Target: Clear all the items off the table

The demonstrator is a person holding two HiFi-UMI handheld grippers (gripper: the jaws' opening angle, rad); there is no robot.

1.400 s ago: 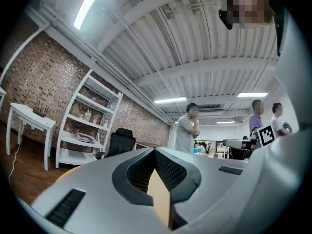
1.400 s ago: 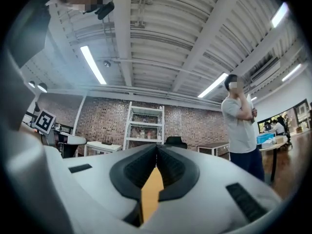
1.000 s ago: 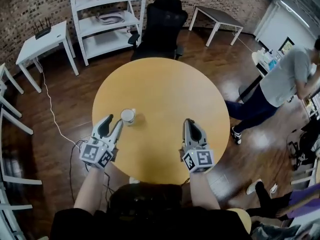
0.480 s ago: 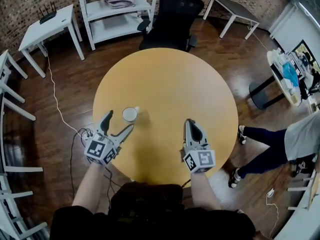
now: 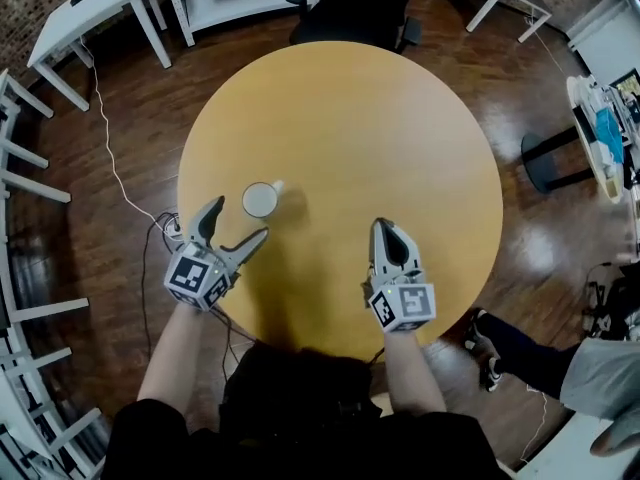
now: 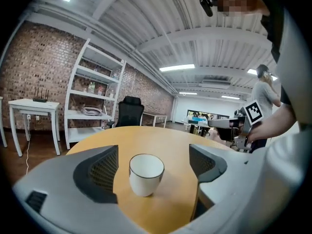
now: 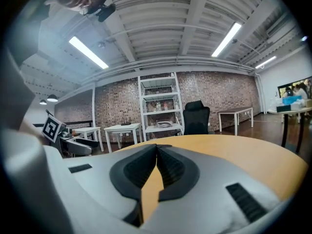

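left tool: jaws have just been opening, now wide, empty | cup: just ahead, untouched on tabletop | right tool: closed, empty | judgement: cup grasp next

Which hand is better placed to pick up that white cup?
Left. The left hand-held gripper, whose jaws have just been opening, faces the cup just ahead, untouched. The right hand-held gripper is shut and farther off.

My surface looks like smooth, matt, honey-coloured wood. The cup is glossy white, ceramic by its look. My left hand-held gripper is matt grey plastic with black ribbed pads. The floor is dark, glossy wood.
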